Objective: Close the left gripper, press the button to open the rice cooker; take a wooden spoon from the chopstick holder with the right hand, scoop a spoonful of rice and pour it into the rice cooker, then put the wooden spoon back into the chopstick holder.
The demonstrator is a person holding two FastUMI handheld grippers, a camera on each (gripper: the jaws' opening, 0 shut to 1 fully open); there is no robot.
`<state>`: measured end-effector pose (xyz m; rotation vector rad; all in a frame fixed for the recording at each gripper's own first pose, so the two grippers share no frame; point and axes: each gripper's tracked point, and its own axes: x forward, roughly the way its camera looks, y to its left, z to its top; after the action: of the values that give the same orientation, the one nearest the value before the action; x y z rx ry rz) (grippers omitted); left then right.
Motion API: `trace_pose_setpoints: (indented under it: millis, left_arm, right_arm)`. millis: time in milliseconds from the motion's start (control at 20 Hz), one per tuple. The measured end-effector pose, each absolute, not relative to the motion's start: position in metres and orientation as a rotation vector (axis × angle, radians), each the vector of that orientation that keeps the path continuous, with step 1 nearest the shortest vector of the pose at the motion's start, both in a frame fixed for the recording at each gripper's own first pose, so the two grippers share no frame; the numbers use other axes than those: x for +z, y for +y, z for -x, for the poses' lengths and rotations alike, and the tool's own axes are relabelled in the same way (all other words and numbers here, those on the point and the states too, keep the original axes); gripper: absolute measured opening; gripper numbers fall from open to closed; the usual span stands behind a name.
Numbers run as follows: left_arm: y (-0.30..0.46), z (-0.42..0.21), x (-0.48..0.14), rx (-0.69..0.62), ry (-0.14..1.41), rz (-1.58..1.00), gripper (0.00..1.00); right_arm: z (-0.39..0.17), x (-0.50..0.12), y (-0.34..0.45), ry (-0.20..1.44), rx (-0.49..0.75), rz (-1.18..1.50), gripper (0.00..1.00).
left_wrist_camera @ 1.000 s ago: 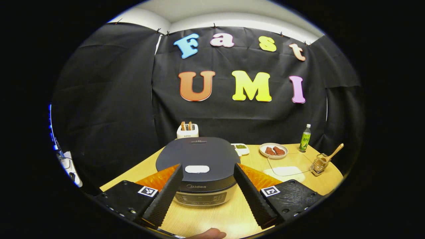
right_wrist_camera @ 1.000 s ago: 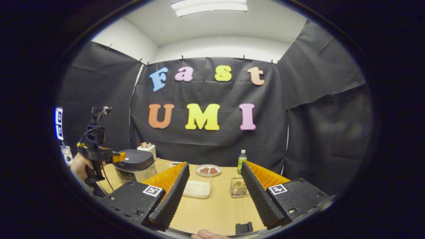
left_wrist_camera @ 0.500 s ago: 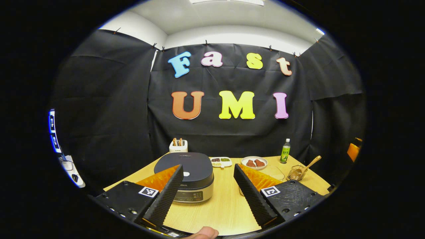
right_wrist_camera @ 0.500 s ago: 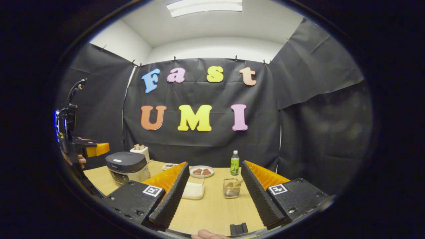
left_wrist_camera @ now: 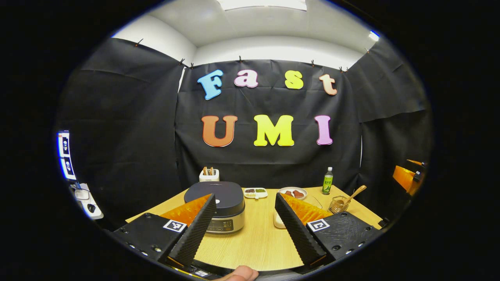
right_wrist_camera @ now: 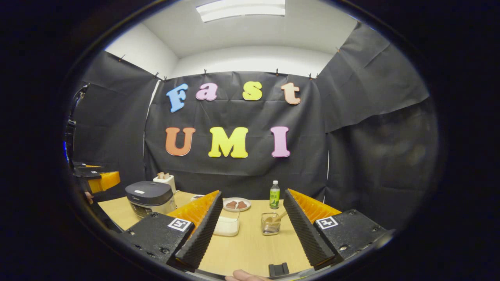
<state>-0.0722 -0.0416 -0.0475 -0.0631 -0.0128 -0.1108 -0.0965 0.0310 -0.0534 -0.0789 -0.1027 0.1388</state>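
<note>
The left tongs [left_wrist_camera: 244, 230] have drawn back from the rice cooker [left_wrist_camera: 218, 203], which now sits farther off and smaller on the table [left_wrist_camera: 258, 242].

One rice cooker [left_wrist_camera: 218, 201] is counted on the table [left_wrist_camera: 258, 242], along with one toaster [left_wrist_camera: 209, 175], one green bottle [left_wrist_camera: 327, 181], one round plate [left_wrist_camera: 293, 192], one divided dish [left_wrist_camera: 255, 192], one chopstick holder [left_wrist_camera: 336, 205] holding one wooden spoon [left_wrist_camera: 353, 194], and one clear container of rice [right_wrist_camera: 226, 225]. Two toast slices are seen in the toaster.
</note>
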Motion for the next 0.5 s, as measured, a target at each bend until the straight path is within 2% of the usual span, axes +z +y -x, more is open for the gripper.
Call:
trace_pose_setpoints:
  millis: [350,400,450,500]
  left_arm:
    - [-0.038,0.089,-0.035,-0.161,-0.071,0.052,0.97]
    - [-0.038,0.091,-0.035,-0.158,-0.076,0.046,0.97]
    - [-0.037,0.093,-0.033,-0.154,-0.081,0.041,0.97]
    - [-0.036,0.094,-0.031,-0.149,-0.086,0.038,0.97]
  right_arm:
    - [0.100,-0.045,0.036,-0.092,0.133,0.093,1.00]
    - [0.100,-0.046,0.036,-0.090,0.130,0.092,0.94]
    - [0.101,-0.047,0.036,-0.087,0.134,0.088,1.00]
    - [0.102,-0.049,0.037,-0.080,0.140,0.085,1.00]
